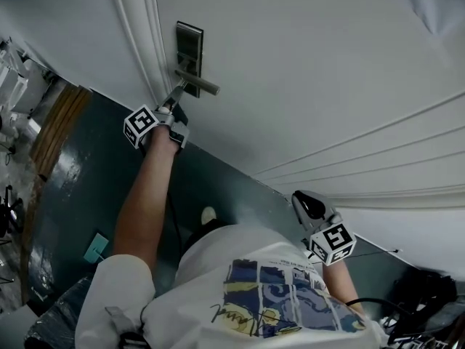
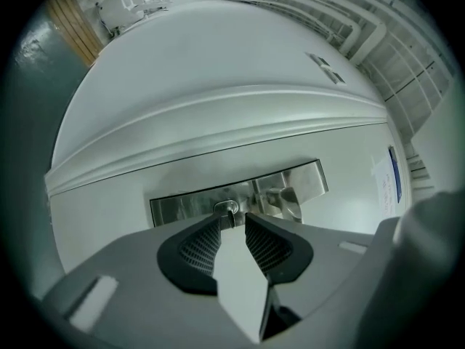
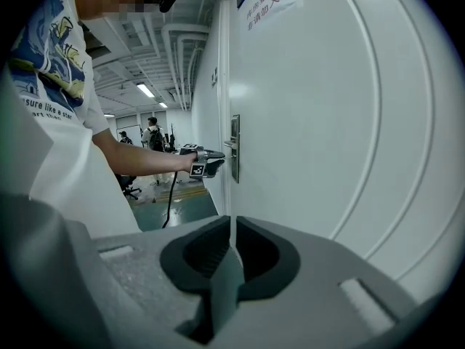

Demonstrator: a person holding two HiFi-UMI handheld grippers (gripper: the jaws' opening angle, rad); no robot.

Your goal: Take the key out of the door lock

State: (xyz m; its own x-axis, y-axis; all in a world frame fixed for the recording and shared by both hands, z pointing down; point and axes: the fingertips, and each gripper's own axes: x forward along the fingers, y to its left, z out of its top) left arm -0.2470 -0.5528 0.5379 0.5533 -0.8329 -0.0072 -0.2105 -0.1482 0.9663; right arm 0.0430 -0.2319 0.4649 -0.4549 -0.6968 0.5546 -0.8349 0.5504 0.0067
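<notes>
The left claw [image 1: 176, 93] sat at 11 o'clock in the head view, up against the lock plate [image 1: 189, 46] beside the handle [image 1: 200, 86]. The right claw [image 1: 304, 201] hung at 4 o'clock, well apart.

In the left gripper view the jaws stood apart. The key [image 2: 227, 208] lay between their tips at 12 o'clock, seemingly unpinched, and its shaft probably ran straight into the plate.

In the right gripper view the jaws were together on nothing, with the plate far off at 12 o'clock. The left claw was nearer.

Dim, flat light; dark fisheye-warped edges
</notes>
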